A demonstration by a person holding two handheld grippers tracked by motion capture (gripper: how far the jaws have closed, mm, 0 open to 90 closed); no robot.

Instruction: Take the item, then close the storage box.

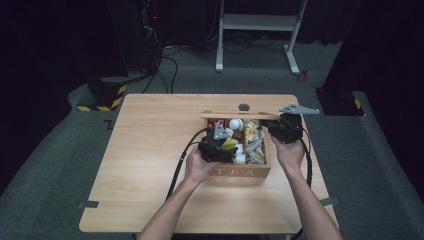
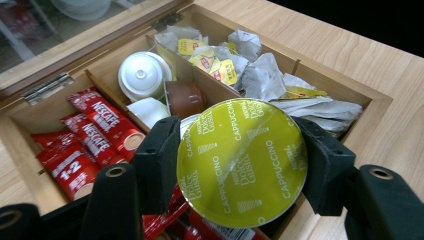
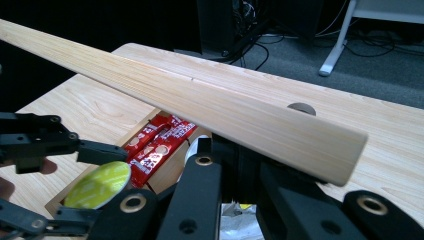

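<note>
This looks like a lab or recording studio rather than a home. Black curtains (image 1: 45, 40) close off the space behind the wooden bench (image 1: 150, 150). Beyond the bench, loose cables (image 1: 162, 65) trail over grey carpet (image 1: 50, 165) beside a white metal frame (image 1: 257, 25), and hazard-striped feet (image 1: 102, 97) stand near the bench's far left corner.

Yellow-green capsule (image 2: 242, 162); red sachets (image 2: 95, 132); pale wooden box (image 1: 240, 171).
</note>
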